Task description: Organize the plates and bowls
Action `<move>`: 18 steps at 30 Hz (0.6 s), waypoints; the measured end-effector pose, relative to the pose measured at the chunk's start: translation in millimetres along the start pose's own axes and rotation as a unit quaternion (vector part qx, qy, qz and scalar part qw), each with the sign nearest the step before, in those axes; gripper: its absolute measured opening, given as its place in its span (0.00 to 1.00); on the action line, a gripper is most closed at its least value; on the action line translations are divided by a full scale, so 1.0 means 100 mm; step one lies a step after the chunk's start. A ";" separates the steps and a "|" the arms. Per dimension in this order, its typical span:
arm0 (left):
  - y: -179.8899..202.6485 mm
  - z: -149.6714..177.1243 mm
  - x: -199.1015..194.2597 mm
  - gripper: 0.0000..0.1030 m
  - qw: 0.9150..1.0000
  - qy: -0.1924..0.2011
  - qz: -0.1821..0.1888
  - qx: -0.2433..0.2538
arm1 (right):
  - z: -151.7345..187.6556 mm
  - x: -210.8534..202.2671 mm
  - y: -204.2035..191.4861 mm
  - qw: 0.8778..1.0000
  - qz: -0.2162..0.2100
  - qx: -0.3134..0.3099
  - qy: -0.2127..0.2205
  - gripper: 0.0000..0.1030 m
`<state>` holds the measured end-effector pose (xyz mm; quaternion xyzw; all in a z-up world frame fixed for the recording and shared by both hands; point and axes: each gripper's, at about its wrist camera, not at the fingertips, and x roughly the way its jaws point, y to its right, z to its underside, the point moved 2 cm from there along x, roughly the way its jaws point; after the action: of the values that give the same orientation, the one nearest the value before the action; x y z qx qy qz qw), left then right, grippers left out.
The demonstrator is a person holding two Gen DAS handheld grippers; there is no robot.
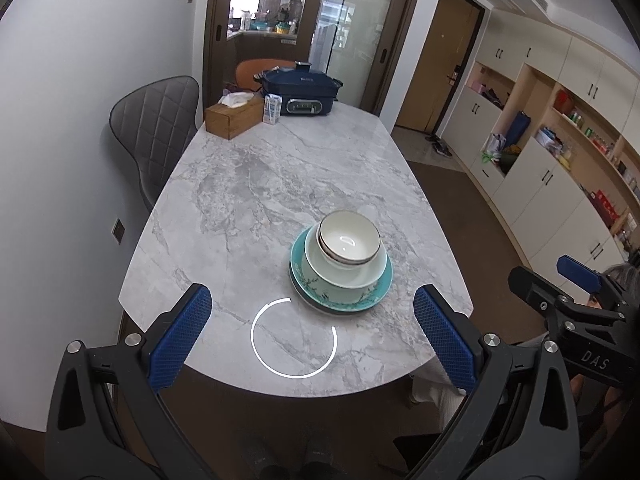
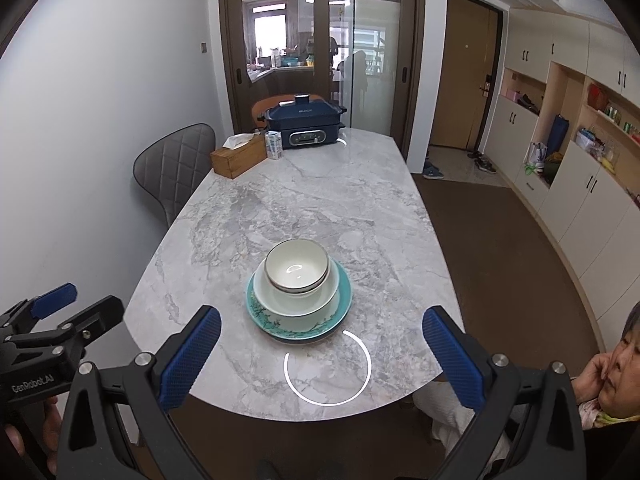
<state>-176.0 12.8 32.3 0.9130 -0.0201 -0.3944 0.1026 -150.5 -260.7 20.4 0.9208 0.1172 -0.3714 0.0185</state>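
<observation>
Honestly we're basically done, both left gripper [image 1: 312, 336] and right gripper [image 2: 322, 350] fingers wide open and empty, white bowls [image 2: 297, 267] nested on the teal plate [image 2: 344, 284] near the marble desk [image 2: 300, 200] edge, so next we'd just check it sits steady.

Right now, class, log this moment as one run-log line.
left claw: open, empty | right claw: open, empty | bowls: nested on teal plate | table: stack near front edge

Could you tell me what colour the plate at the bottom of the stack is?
Teal plate with a branch pattern, clearest in the right wrist view.
</observation>
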 end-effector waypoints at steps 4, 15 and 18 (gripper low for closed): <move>0.03 -0.09 -0.10 0.99 0.999 0.031 -0.023 0.005 | -0.08 -0.06 0.07 1.000 0.010 0.000 0.024 1.00; 0.22 0.01 0.05 1.00 0.992 0.005 -0.117 0.043 | -0.14 -0.14 0.30 0.998 0.030 0.011 0.053 1.00; 0.22 0.02 0.05 1.00 0.993 0.006 -0.112 0.027 | -0.13 -0.13 0.26 0.998 0.037 -0.014 0.053 1.00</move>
<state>-172.5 -10.1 32.0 0.9143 0.0719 -0.3973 0.0335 -145.4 -287.1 37.3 0.9427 0.0894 -0.3192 0.0387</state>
